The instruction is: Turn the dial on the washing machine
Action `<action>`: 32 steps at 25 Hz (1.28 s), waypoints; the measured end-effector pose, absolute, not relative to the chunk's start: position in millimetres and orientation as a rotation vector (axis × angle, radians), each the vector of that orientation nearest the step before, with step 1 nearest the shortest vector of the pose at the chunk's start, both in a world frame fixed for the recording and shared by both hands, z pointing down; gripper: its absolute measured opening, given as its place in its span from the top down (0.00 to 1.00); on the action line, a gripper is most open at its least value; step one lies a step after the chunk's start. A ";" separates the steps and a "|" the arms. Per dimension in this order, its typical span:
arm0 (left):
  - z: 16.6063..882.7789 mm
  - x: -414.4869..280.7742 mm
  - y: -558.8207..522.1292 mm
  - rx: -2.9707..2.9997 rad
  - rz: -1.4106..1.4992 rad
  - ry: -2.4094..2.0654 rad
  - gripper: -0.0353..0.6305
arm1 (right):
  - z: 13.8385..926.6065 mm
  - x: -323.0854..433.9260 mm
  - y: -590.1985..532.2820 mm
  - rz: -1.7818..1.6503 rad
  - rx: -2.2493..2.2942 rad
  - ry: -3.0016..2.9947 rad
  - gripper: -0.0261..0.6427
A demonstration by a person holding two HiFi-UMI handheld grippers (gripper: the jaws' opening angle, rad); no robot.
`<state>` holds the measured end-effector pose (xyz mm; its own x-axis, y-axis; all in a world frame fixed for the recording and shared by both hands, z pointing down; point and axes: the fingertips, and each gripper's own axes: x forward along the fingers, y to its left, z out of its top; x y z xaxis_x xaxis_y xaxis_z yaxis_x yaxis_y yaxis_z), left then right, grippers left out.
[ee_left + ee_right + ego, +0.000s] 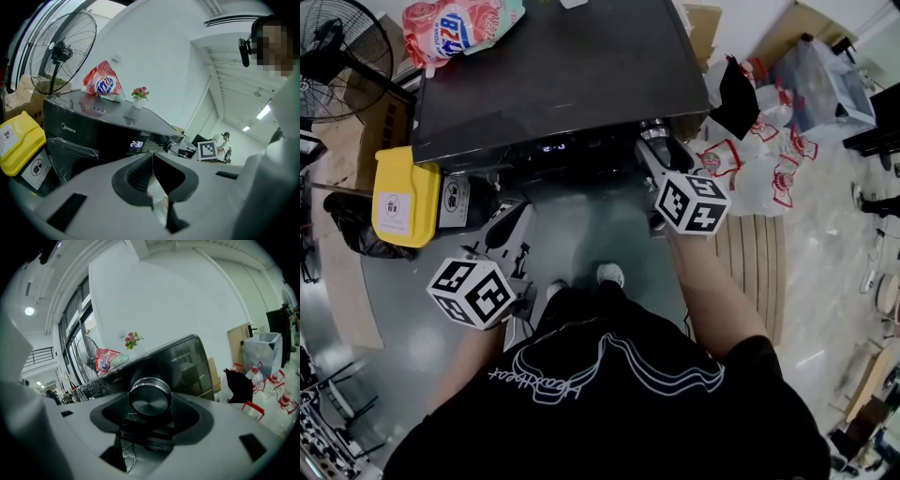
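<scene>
The washing machine (553,66) stands before me, its dial (149,397) at the front panel's right end. My right gripper (150,404) reaches forward, clamped on the dial. My left gripper (153,174) hangs low, jaws together, empty.

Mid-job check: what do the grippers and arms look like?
Both the left gripper and right gripper have pale grey bodies with dark grey lining inside the jaws. Each carries a white cube printed with black square markers. The person wears a black short-sleeved shirt with white line print.
</scene>
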<state>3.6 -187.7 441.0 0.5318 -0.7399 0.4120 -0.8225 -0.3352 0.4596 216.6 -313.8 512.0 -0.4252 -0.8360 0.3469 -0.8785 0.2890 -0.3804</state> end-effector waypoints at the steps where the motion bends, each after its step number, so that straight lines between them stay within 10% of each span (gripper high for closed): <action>1: 440.7 3.9 -188.3 2.142 0.167 -1.261 0.93 | 512.0 217.0 -314.3 0.830 1.638 -2.461 0.54; 16: 445.5 2.0 -189.5 2.120 0.127 -1.268 0.93 | 516.6 220.8 -312.1 1.438 1.606 -2.541 0.54; 32: 445.7 -12.6 -178.6 2.100 0.105 -1.291 0.93 | 514.2 218.7 -310.2 1.019 1.590 -2.512 0.53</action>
